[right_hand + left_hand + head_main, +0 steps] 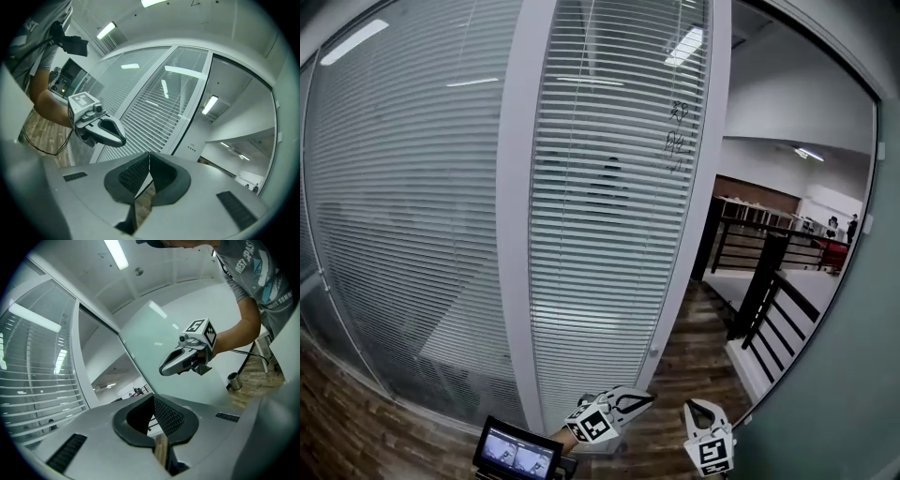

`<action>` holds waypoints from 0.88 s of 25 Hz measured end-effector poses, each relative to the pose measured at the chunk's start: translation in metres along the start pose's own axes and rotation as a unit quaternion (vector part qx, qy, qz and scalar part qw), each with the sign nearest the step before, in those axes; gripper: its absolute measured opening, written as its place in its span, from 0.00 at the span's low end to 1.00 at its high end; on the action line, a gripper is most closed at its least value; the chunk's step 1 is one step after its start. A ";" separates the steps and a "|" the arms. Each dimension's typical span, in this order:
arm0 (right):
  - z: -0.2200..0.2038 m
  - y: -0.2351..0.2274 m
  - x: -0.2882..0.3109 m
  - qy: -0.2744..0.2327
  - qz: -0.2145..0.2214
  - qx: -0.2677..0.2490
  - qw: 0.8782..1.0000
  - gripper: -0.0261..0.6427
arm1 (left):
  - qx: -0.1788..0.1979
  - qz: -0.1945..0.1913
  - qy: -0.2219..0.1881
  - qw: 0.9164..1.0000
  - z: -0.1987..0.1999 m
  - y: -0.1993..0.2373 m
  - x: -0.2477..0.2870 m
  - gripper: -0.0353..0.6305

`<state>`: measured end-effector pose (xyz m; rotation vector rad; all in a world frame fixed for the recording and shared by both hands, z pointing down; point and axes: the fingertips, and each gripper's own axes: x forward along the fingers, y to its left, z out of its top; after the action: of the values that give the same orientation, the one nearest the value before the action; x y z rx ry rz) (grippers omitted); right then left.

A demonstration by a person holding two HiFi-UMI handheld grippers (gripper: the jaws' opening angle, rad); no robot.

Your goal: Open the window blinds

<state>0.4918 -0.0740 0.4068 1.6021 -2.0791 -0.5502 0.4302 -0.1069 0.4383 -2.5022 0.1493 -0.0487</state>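
Two grippers sit low in the head view: the left gripper (645, 399) beside the right gripper (701, 411), both pointing roughly level toward the glass wall. In the left gripper view the left one's jaws are pressed together at the tips with nothing between them, only wood floor (694, 356) showing through the slit below. The right gripper view shows the same for the right one: clenched and empty.

The blinds (614, 234) hang full length behind the glass, ahead of both grippers and untouched. A white post (520, 234) splits them into two panels. The slats of the right panel let some light and a dark shape through; the left panel reads denser and greyer.

Dark handwriting (677, 139) runs down the glass near the right panel's edge — too scrawled to read. Each gripper carries a cube (202, 330) of black-and-white square markers. The person's grey shirt (262, 273) bears print cut off by the frame edge — the letters "SUMM" can be made out, the rest not surely.

A small lit screen (517, 452) shows at the bottom, left of the grippers. A dark railing (769, 272) stands off to the right.
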 end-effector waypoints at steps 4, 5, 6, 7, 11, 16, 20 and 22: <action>-0.002 -0.006 0.031 -0.010 0.002 0.011 1.000 0.04 | 0.001 0.006 0.007 1.000 -0.019 0.024 0.010 0.05; -0.006 -0.005 0.042 -0.008 0.004 0.017 1.000 0.04 | -0.002 0.004 0.009 1.000 -0.028 0.029 0.011 0.05; -0.011 -0.004 0.054 -0.004 0.006 0.024 1.000 0.04 | -0.006 0.002 0.011 1.000 -0.037 0.033 0.012 0.05; -0.017 -0.003 0.065 0.000 0.008 0.031 0.999 0.04 | -0.009 0.000 0.012 1.000 -0.045 0.039 0.014 0.05; -0.028 -0.005 0.112 0.012 0.017 0.032 0.999 0.04 | -0.011 -0.001 0.003 1.000 -0.066 0.071 0.022 0.05; -0.048 0.010 0.169 0.030 0.004 0.038 0.999 0.04 | -0.013 -0.011 -0.008 1.000 -0.108 0.089 0.013 0.05; -0.070 0.024 0.201 0.043 -0.012 0.056 0.997 0.04 | -0.015 -0.023 -0.016 0.999 -0.141 0.092 0.009 0.05; -0.074 0.010 0.221 0.048 -0.009 0.059 0.997 0.04 | -0.018 -0.028 -0.018 0.999 -0.144 0.112 0.022 0.05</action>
<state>0.4786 -0.2886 0.4976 1.6807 -2.0608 -0.3549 0.4314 -0.2837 0.4876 -2.5404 0.0665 -0.0237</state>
